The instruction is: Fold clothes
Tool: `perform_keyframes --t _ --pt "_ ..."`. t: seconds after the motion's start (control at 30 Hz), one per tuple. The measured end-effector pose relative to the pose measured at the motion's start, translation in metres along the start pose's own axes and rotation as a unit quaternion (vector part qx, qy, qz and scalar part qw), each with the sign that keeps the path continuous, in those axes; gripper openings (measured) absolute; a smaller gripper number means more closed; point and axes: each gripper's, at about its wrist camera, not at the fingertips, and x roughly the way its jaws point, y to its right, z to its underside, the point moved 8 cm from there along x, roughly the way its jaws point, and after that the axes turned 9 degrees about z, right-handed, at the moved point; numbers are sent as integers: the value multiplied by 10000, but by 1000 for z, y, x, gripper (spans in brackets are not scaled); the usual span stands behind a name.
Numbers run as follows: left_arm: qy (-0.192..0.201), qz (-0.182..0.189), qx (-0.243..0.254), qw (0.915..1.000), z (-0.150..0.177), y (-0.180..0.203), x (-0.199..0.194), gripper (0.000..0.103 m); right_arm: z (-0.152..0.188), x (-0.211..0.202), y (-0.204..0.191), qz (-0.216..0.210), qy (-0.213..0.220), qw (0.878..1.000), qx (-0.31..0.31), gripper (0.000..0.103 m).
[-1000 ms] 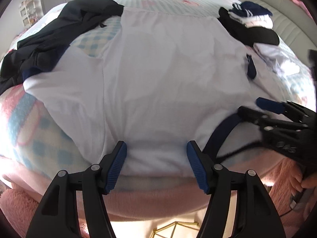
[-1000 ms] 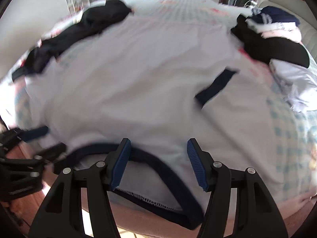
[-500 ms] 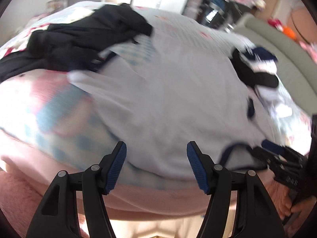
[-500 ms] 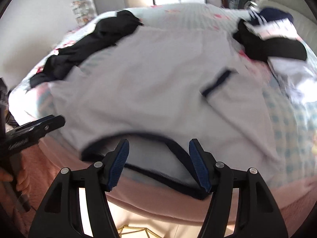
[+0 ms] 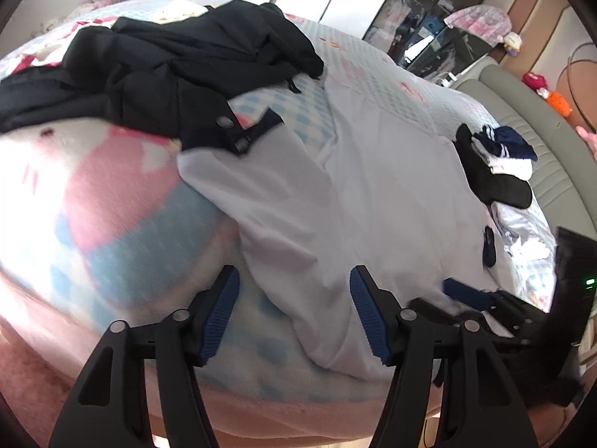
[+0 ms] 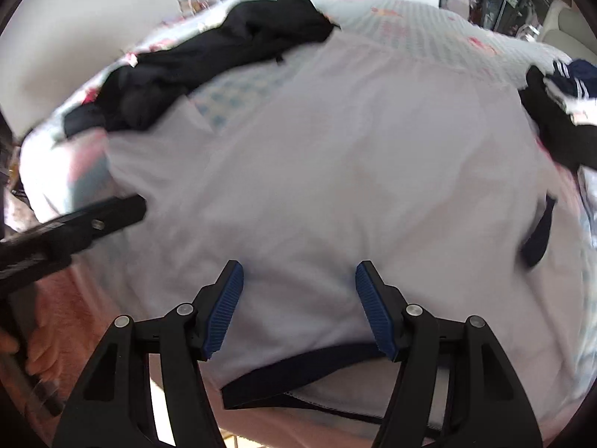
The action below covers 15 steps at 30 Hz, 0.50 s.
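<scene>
On the bed (image 5: 123, 224) a white shirt (image 6: 335, 171) lies spread flat, and we hover our left gripper (image 5: 294, 313), jaws closing on nothing, and released right gripper (image 6: 298, 306) over its near edge, likely needing a hold there next.

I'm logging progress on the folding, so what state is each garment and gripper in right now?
white shirt: spread flat on the bed, not yet folded, navy collar at the near edge.
black garment: crumpled heap, unfolded.
small clothes pile: bunched beside the shirt.
left gripper: jaws closing, pads not pressing the shirt edge between them.
right gripper: open above the shirt.
</scene>
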Motion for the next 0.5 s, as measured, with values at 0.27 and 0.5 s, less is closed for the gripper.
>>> perform_keyframes --t 0.27,0.5 --pt "152 454 -797 9957 -21 -13 10 59 15 -12 5 -330 -4 9991 260 65" --pt "152 400 -343 9985 -42 10 17 20 -4 -28 27 -131 141 9974 688 64"
